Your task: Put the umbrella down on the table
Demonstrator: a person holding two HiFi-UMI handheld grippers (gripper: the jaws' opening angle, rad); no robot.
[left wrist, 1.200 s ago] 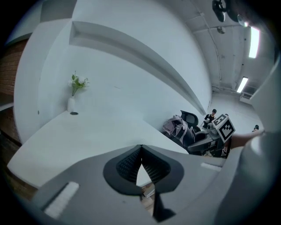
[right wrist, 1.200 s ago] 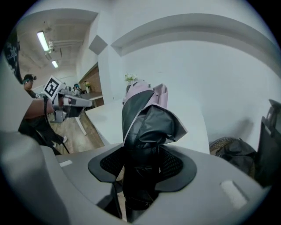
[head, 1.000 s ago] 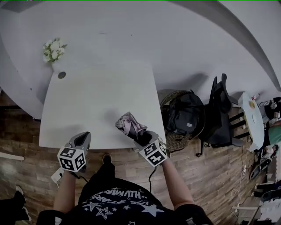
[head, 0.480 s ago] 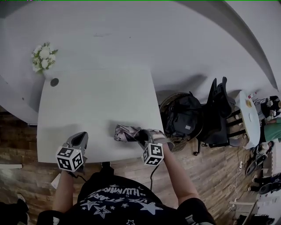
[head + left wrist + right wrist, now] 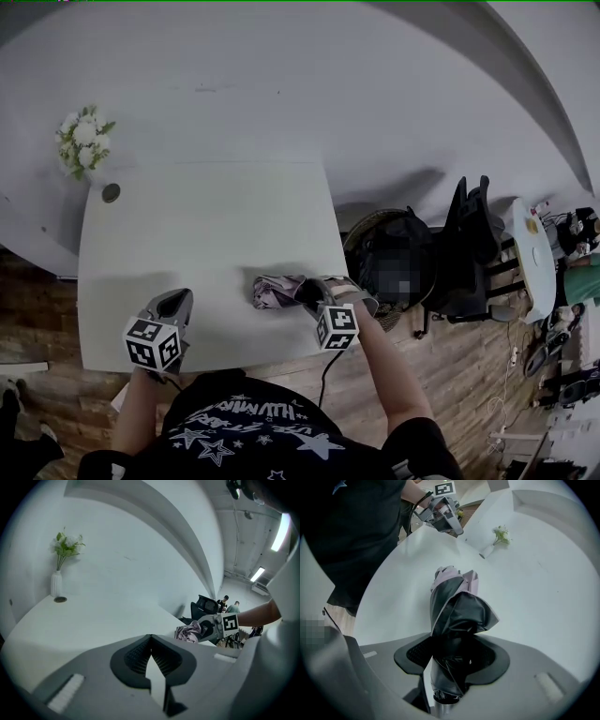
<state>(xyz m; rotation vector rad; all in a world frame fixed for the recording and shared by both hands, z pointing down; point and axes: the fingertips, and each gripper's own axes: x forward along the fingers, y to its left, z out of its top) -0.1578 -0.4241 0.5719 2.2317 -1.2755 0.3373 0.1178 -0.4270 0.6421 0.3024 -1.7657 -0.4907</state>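
Observation:
A folded umbrella (image 5: 275,292) with pale patterned and black fabric is held near the front right part of the white table (image 5: 206,225). My right gripper (image 5: 305,292) is shut on its black lower end, and the umbrella (image 5: 457,606) points away from the jaws towards the left. It lies close over the tabletop; whether it touches I cannot tell. My left gripper (image 5: 176,300) hovers over the table's front left with its jaws together and nothing between them. From the left gripper view, the umbrella (image 5: 188,632) and the right gripper (image 5: 208,627) show at the right.
A white vase of flowers (image 5: 82,141) stands at the table's far left corner, with a small round hole (image 5: 112,193) beside it. Right of the table stand a wicker basket holding a black bag (image 5: 394,262) and a dark chair (image 5: 469,253). The curved wall lies behind.
My right gripper has rolled and sunk, so the umbrella has gone from slanting up to lying nearly level over the table. My left gripper has come in over the table's front edge.

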